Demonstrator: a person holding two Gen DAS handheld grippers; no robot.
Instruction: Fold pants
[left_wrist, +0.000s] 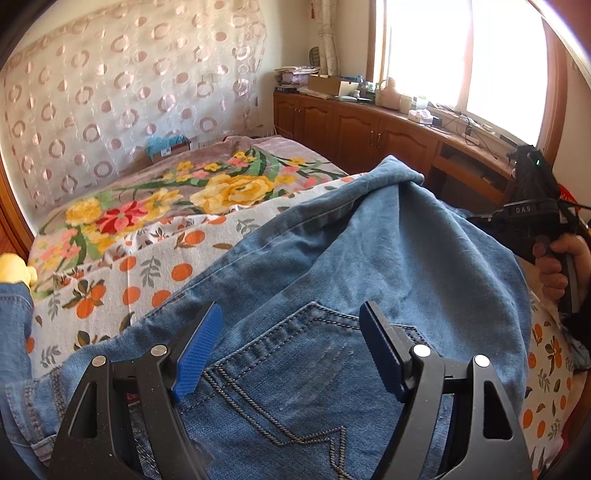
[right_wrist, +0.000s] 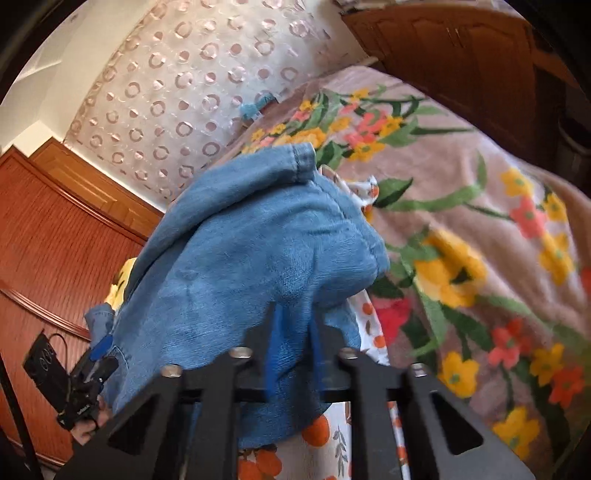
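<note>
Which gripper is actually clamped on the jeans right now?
The right gripper: its blue pads pinch the jeans. The left gripper is spread wide over the back pocket.

Left gripper agape — over jeans

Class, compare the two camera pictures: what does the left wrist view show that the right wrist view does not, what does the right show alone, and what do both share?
Only the left wrist view shows the bright window, the long cabinet cluttered under it, and the jeans' stitched back pocket between the open left hand-held gripper.

Only the right wrist view shows the wooden wardrobe and the right hand-held gripper shut on denim.

Both show the jeans, the flowered blanket, the orange-print sheet and the ring-patterned curtain.
</note>
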